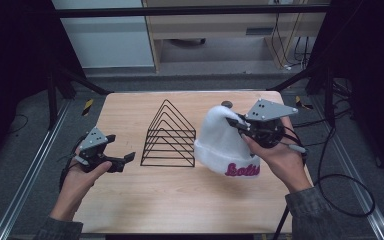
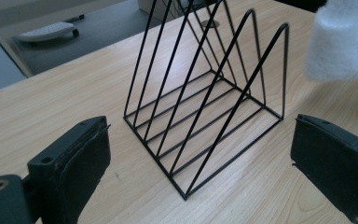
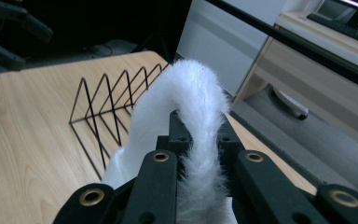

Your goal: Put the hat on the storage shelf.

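Observation:
A white fuzzy beanie [image 1: 225, 140] with pink lettering on its cuff hangs off the table at the right, pinched at its top by my right gripper [image 1: 241, 123]. In the right gripper view the white fabric [image 3: 193, 121] runs up between the shut jaws. A black wire file rack [image 1: 169, 135] with triangular dividers stands at the table's middle; it also shows close up [image 2: 205, 98] in the left gripper view. My left gripper [image 1: 122, 150] is at the left of the rack, open, nothing between its pads [image 2: 81, 163].
The wooden table [image 1: 180, 200] has bare room in front of the rack. A small dark round mark [image 1: 226, 104] lies near the far edge. Cables [image 1: 340, 195] trail off the right side. A cabinet and floor lie beyond the table.

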`<state>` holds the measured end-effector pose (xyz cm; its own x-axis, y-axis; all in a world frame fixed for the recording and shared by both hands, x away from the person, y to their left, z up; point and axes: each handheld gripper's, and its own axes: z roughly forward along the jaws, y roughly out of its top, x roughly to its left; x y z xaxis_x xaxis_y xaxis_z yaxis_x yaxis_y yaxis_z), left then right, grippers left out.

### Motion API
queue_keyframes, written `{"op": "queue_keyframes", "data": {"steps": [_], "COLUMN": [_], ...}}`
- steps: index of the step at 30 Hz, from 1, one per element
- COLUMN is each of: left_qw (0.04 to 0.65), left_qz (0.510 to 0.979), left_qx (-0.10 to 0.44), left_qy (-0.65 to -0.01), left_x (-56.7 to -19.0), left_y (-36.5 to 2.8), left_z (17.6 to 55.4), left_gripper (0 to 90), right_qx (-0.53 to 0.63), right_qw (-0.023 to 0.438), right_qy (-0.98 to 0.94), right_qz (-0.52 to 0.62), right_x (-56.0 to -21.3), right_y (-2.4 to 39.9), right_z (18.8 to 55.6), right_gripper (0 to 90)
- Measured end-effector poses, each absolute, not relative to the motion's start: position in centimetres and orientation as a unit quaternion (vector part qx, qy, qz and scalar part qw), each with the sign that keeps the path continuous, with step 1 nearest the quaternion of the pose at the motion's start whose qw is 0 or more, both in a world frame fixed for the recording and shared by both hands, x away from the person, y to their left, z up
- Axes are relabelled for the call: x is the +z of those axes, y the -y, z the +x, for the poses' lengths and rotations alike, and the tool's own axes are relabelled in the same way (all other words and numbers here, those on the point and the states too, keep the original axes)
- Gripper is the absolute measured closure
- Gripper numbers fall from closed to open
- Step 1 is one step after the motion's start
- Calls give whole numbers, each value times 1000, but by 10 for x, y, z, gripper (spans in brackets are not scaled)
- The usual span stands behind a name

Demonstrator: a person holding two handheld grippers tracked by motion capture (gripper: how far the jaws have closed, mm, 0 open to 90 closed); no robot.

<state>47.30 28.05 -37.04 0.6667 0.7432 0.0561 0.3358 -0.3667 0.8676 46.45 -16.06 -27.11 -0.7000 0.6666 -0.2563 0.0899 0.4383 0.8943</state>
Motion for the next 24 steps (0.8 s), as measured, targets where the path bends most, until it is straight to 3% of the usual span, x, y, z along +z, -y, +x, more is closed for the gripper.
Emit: {"op": "queue_keyframes", "data": {"steps": [24], "left_qw": [457], "left_qz": [806], "left_qx": [214], "left_qy": [-309], "left_x": [-343], "left_y": [-256], "left_z": [487], "left_gripper": [59], "right_qx": [500], "right_qw": [322], "right_qy": [-768], "right_qz": [237], "right_x": [-232], "right_y": [144], "right_z": [477], "right_gripper": [826]}}
